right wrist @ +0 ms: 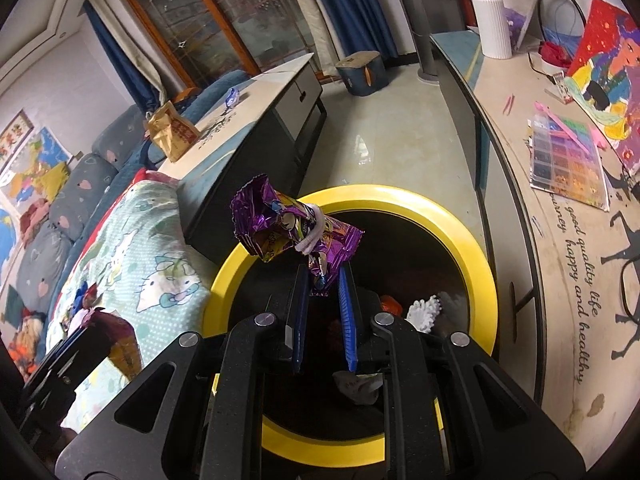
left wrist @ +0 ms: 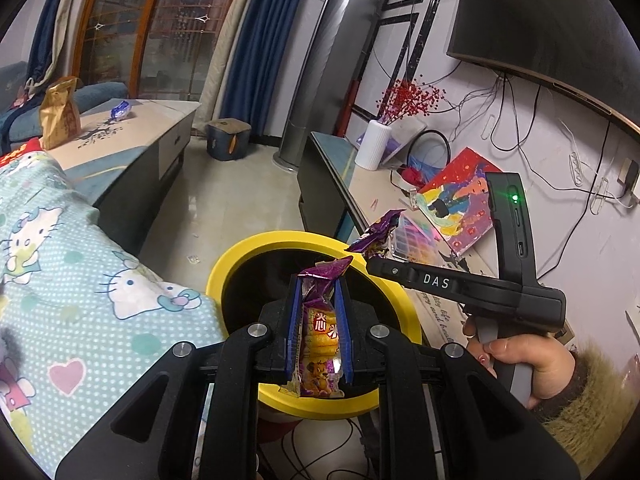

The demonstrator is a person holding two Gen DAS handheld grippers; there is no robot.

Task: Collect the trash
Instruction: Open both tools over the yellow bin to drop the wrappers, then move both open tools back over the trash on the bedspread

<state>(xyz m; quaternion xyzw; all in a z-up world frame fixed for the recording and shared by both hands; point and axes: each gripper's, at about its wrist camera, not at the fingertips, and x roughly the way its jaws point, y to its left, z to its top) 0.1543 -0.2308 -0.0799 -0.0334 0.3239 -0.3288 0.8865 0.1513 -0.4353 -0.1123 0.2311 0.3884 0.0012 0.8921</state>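
Trash wrapper (left wrist: 320, 320) in left claw (left wrist: 319, 280) shows Chinese characters; right claw (left wrist: 384, 258) reads "DAS".

Your yellow-rimmed bin (right wrist: 476, 248) stood on the pale tiled floor (left wrist: 224, 216) between two low cabinets; the coffee table (left wrist: 132, 148) carried a gold paper bag (left wrist: 59, 114) and a blue wrapper (left wrist: 121, 110), while the TV cabinet (right wrist: 516, 160) held a white vase (right wrist: 493, 26), a painting (right wrist: 604, 80) and a bead box (right wrist: 568, 164)
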